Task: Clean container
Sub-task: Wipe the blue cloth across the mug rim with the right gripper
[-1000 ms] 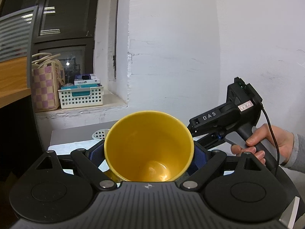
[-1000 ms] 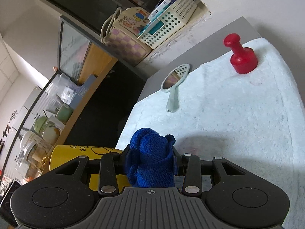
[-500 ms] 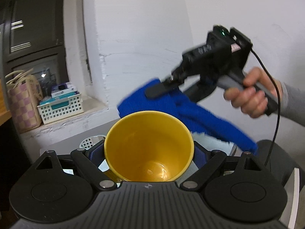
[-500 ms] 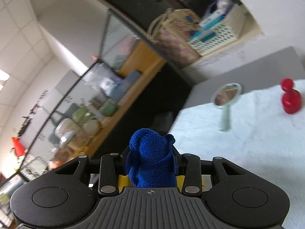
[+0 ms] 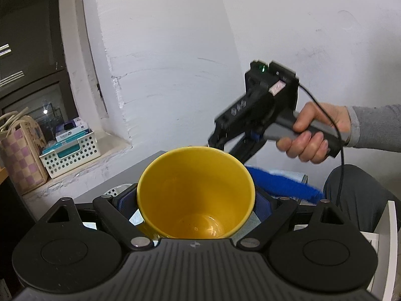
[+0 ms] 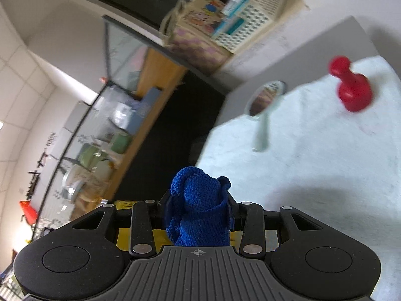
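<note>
A white towel (image 6: 313,175) covered the table, with a mirror (image 6: 265,100) and a red knob (image 6: 352,91) lying on it, well apart. The left gripper (image 5: 195,198) held a yellow mug (image 5: 195,195) clamped between its fingers, mouth facing the camera, raised above the table. The right gripper (image 6: 199,205), held by a hand (image 5: 313,135) beyond the mug's rim, was closed on a bunched blue cloth (image 6: 199,218), whose loose end (image 5: 283,183) trailed just beside the mug's right side.
</note>
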A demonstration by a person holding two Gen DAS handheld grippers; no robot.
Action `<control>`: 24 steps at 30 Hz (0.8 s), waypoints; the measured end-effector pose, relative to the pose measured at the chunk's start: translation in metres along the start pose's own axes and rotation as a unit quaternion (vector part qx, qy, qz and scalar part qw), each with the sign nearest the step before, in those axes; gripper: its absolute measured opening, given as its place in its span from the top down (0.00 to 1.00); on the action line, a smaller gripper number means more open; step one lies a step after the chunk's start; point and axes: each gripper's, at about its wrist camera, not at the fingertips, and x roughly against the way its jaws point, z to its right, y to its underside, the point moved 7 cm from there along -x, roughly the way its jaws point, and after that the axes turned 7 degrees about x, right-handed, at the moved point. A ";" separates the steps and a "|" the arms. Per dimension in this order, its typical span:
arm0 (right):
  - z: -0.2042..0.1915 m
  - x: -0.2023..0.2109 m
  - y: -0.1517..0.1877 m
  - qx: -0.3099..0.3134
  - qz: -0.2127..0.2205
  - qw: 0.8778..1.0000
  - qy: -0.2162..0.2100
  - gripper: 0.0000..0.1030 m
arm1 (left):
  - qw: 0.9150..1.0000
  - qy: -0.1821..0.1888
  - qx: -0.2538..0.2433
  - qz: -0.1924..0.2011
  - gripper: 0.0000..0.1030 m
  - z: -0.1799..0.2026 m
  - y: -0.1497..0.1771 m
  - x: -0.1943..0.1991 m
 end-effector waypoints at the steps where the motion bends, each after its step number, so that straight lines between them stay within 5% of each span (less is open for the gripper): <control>1: 0.002 0.000 0.000 -0.003 0.000 1.000 0.001 0.59 | 1.000 0.000 -0.001 0.000 0.09 0.000 0.000 0.000; 14: 0.031 -0.006 0.006 -0.034 0.001 0.999 0.018 0.59 | 1.000 -0.002 0.029 -0.003 0.09 -0.006 -0.005 -0.009; 24: -0.010 0.009 -0.003 -0.037 0.055 0.997 -0.027 0.59 | 0.998 -0.016 0.067 0.006 0.09 -0.015 -0.002 -0.006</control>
